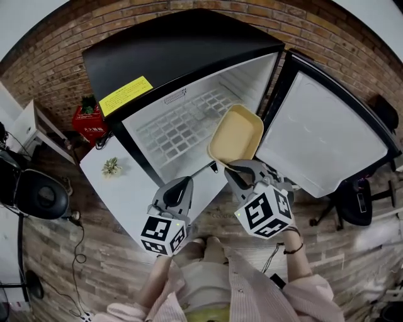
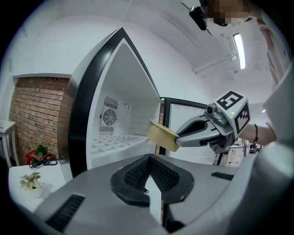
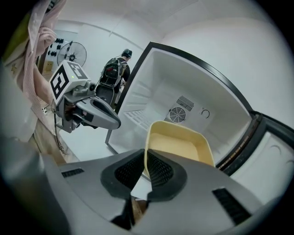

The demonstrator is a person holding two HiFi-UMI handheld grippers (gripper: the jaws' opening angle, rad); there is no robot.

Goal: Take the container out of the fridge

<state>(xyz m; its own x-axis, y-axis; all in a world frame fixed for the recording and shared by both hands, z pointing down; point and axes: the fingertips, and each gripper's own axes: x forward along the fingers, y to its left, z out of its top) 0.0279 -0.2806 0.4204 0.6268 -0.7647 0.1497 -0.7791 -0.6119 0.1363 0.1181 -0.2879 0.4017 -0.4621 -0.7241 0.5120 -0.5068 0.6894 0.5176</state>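
Your right tongs (image 3: 143, 172) pinch the container (image 1: 238, 135) by its near rim to draw it from the fridge (image 1: 170, 50); your left tongs (image 2: 151, 176), closed on nothing, idle before the fridge.

A red-brick wall (image 1: 189, 16) is running along the back, and a wood-plank floor (image 1: 56, 270) is spreading out below it. A black office chair (image 1: 39, 196) is standing at the left near a white desk (image 1: 34, 126), and another dark chair (image 1: 357, 202) is sitting at the right. A tube light (image 2: 239, 49) is glowing on the white ceiling (image 2: 138, 27).
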